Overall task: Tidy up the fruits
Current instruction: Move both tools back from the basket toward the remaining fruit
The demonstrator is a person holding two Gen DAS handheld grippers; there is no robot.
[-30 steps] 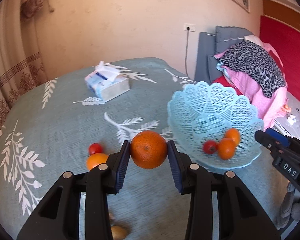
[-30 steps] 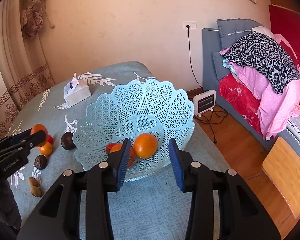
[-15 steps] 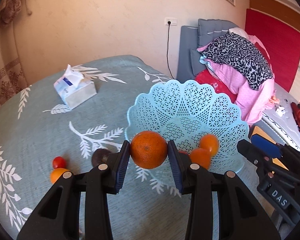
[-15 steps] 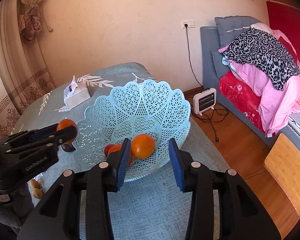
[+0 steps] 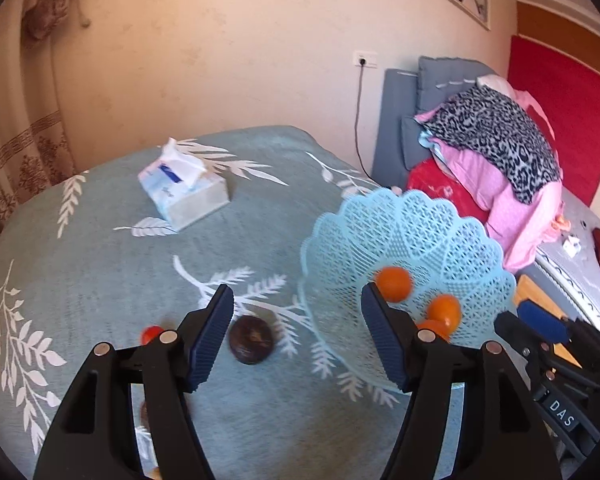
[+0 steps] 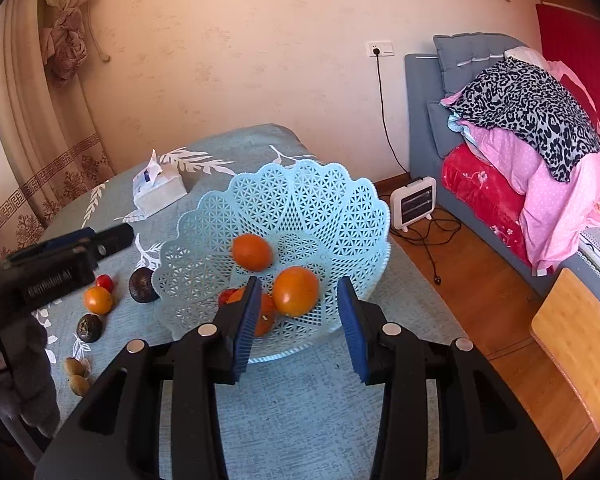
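Note:
My left gripper (image 5: 295,344) hangs beside the light blue lattice basket (image 5: 404,216), its jaws opening with nothing between the pads. A large orange (image 5: 394,284) is inside the basket, just past the right finger, above two other oranges (image 5: 444,310). In the right wrist view the basket (image 6: 300,168) holds that orange (image 6: 251,252), a second orange (image 6: 295,290), a third partly hidden one and a red tomato (image 6: 225,296). My right gripper (image 6: 297,320) stands open and empty at the basket's near rim. The left gripper (image 6: 99,240) shows at the basket's left.
Left of the basket, the teal tablecloth holds a dark avocado (image 6: 143,285), a small orange (image 6: 97,300), a tomato (image 6: 104,282), another dark fruit (image 6: 89,328) and two small brown fruits (image 6: 75,366). A tissue box (image 6: 157,192) sits at the back. A heater (image 6: 414,202) and a wooden chair (image 6: 576,340) stand at the right.
The left gripper's jaws have spread and let go of the large orange, which now is in the basket. The left gripper has drawn back to the left. The right gripper has not moved.

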